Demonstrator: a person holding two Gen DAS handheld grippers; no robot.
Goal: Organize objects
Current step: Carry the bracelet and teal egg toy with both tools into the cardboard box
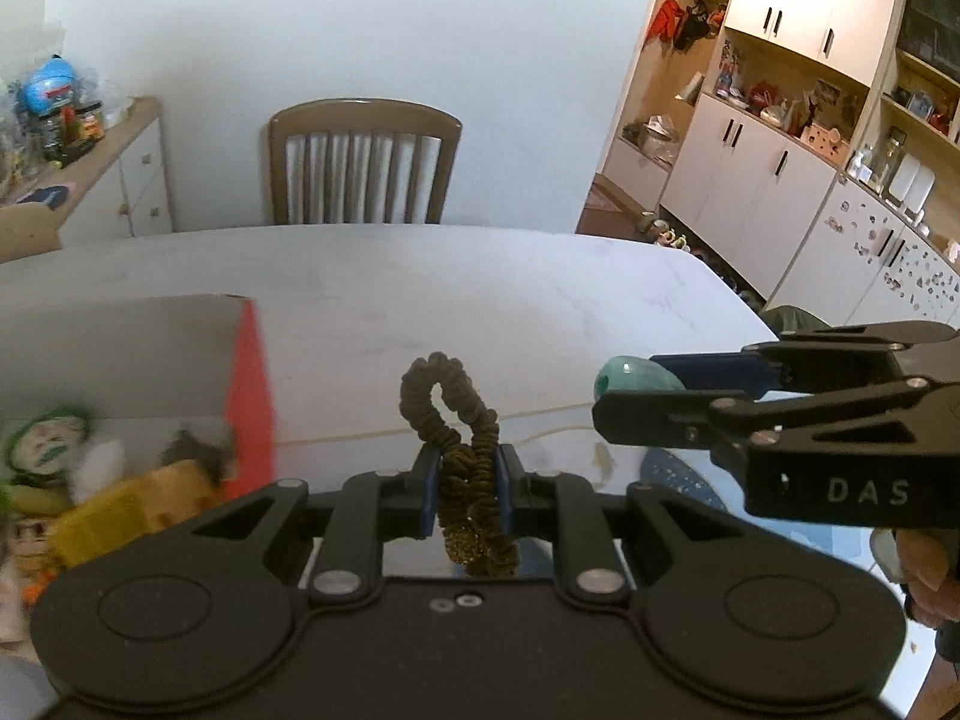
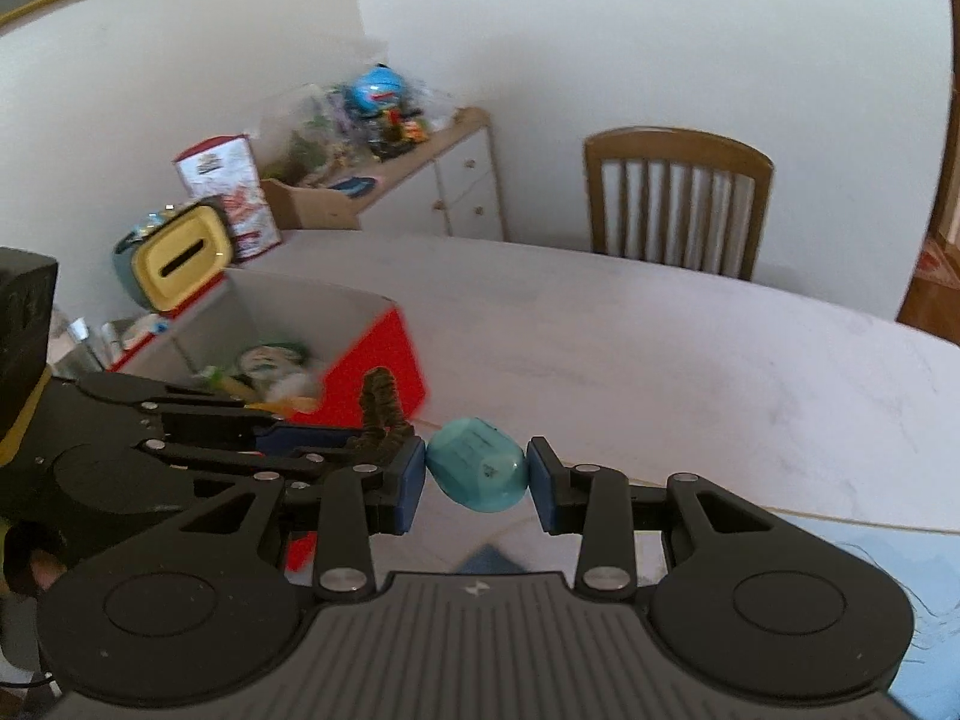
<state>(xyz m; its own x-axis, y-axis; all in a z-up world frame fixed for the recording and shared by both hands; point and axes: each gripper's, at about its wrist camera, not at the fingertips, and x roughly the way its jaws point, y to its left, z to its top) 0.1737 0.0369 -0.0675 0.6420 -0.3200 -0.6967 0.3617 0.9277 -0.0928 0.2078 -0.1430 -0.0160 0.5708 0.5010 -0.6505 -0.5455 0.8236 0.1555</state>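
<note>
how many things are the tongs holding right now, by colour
Olive-brown: 1, the scrunchie clamped in the left tongs
Teal: 1, the egg-shaped toy clamped in the right tongs
Total: 2, both held above the white table, near the red box

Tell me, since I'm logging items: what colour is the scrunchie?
Dark olive-brown; the scrunchie shows best in the left wrist view, pinched in the left gripper.
</note>
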